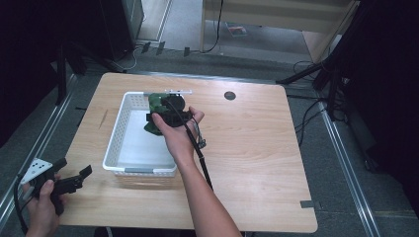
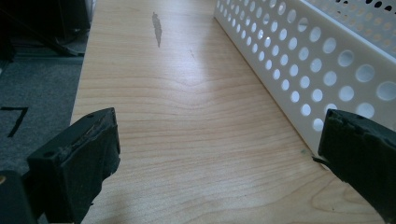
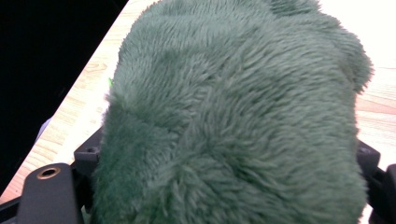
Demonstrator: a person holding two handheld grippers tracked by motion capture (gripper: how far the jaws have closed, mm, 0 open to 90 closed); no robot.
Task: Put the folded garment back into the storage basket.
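Observation:
A green plush toy [image 1: 157, 106] hangs over the far right part of the white perforated basket [image 1: 116, 129], with my right gripper [image 1: 160, 117] shut on it. In the right gripper view the toy's green fur [image 3: 233, 116] bulges out between the black jaws and hides most of the table. My left gripper [image 1: 81, 175] rests in a hand at the table's near left corner, jaws wide open and nothing between them. Its view shows the two black pads [image 2: 79, 154] apart over bare wood, with the basket's wall [image 2: 299, 60] at the right.
The basket stands on a light wooden table [image 1: 247, 148]. A round dark grommet [image 1: 230, 95] sits near the far edge, a strip of tape [image 1: 306, 204] near the front right. A black cable [image 1: 200, 158] trails along the right forearm. Dark stands flank the table.

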